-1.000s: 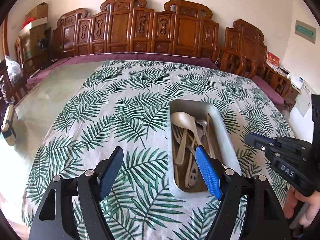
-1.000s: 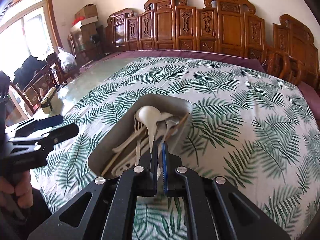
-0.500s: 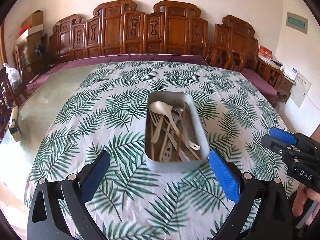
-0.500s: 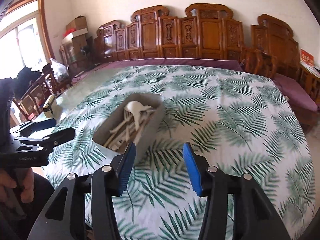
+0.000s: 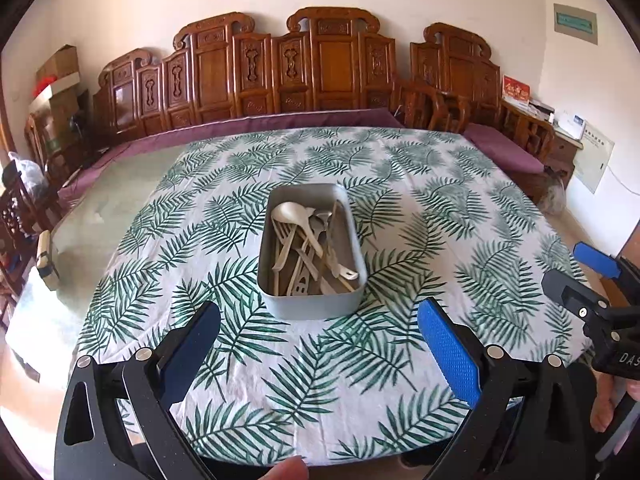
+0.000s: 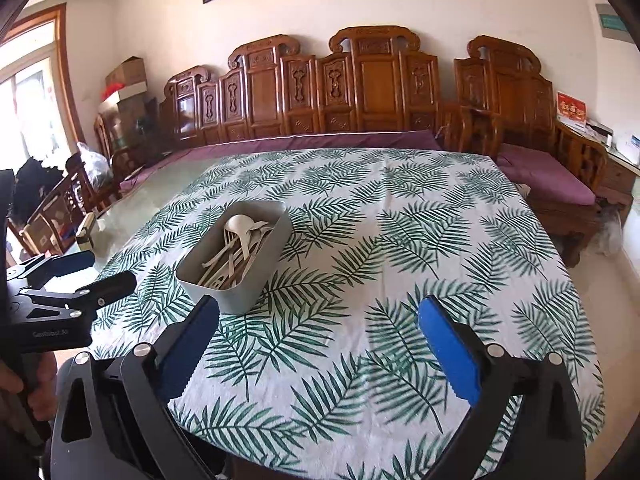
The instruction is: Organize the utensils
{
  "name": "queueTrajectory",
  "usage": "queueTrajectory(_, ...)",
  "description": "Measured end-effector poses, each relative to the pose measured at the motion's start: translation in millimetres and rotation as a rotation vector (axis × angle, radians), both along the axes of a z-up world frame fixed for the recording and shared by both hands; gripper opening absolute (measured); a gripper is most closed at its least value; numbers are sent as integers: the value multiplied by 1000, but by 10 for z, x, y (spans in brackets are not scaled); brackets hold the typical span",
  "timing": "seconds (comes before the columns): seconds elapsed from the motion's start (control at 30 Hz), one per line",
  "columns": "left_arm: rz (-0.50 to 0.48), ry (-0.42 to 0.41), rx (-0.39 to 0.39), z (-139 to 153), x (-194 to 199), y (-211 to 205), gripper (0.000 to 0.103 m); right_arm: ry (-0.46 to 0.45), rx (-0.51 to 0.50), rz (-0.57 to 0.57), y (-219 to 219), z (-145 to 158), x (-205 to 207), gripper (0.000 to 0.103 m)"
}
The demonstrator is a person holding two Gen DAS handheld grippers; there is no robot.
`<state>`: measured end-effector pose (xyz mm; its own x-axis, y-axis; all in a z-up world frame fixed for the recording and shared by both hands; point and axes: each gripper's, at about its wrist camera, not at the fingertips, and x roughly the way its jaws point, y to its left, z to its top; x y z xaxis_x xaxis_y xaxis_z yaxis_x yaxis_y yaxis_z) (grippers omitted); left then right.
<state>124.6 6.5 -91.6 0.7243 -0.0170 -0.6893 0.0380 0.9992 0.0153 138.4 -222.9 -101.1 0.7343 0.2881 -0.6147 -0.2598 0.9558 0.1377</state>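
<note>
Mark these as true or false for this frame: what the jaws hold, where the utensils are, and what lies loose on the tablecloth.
1. Both grippers hold a utensil. False: the left gripper and right gripper have open, empty jaws.
2. The utensils lie in the grey bin. True.
3. A fork lies loose on the leaf-print tablecloth. False: none shows outside the bin.
4. The bin rests on the tablecloth. True.

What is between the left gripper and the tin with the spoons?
Only bare leaf-print cloth between the left gripper and tin, in the left wrist view.
</note>
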Motion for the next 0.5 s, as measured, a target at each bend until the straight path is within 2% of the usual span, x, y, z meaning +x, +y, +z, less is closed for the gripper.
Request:
queueTrajectory(0.3,-25,-43,7,228,-233,-150,95,-20,7,-33,-148,150,-217,100)
queueTrajectory(0.5,-18,-115,-9,577,-375,-152,95,-105,29,-47,-210,506,-394,100)
